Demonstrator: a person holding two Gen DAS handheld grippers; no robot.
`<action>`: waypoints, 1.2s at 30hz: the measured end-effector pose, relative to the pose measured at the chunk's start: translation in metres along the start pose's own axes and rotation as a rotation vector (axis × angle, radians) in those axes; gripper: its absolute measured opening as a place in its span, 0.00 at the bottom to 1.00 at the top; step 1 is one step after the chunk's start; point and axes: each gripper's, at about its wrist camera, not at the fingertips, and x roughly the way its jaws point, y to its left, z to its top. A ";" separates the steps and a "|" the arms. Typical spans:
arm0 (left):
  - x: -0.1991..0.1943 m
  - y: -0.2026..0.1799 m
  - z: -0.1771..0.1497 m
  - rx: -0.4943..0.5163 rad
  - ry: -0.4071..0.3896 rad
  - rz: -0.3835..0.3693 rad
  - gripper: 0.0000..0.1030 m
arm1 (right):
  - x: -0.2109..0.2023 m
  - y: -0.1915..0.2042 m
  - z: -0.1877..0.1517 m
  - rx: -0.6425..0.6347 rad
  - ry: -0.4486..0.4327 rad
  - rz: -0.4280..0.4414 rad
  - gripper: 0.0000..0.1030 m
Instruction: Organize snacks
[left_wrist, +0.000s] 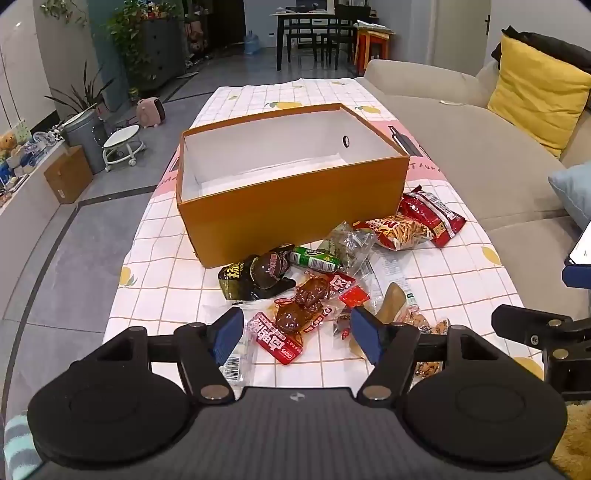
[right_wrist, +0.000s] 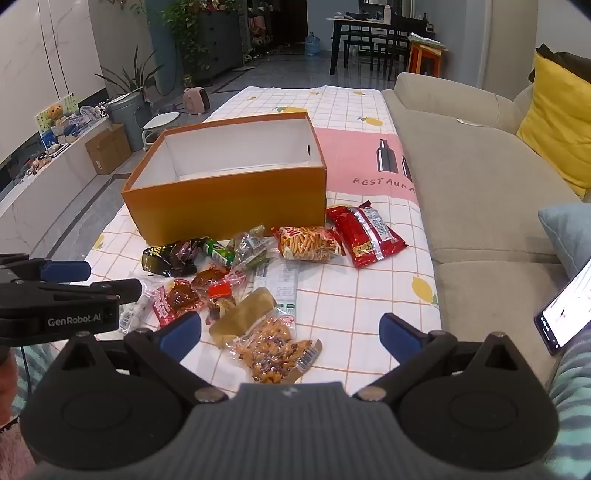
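Observation:
An open orange box (left_wrist: 291, 206) with a white inside stands empty on the checked tablecloth; it also shows in the right wrist view (right_wrist: 229, 206). Several snack packets lie in front of it: a red bag (right_wrist: 364, 234), a stick-snack bag (right_wrist: 308, 242), a black packet (left_wrist: 247, 278), braised-meat packs (left_wrist: 299, 304), a tan bun pack (right_wrist: 243, 314) and a clear nut pack (right_wrist: 273, 349). My left gripper (left_wrist: 297, 334) is open above the meat packs. My right gripper (right_wrist: 290, 332) is open above the nut pack. Both are empty.
A beige sofa (right_wrist: 480, 192) with a yellow cushion (right_wrist: 557, 118) runs along the table's right edge. A phone (right_wrist: 565, 306) shows at the right. The floor (left_wrist: 92, 221) drops off left of the table. My left gripper's side (right_wrist: 66, 295) shows in the right wrist view.

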 end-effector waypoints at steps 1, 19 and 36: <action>0.000 0.000 0.000 0.001 -0.001 0.000 0.76 | 0.000 0.000 0.000 -0.001 -0.002 -0.001 0.96; -0.003 0.001 -0.002 0.008 0.005 0.027 0.76 | 0.002 0.000 0.000 0.001 0.005 -0.004 0.96; 0.000 0.000 -0.002 0.004 0.016 0.007 0.75 | 0.002 0.000 0.000 0.000 0.007 -0.007 0.96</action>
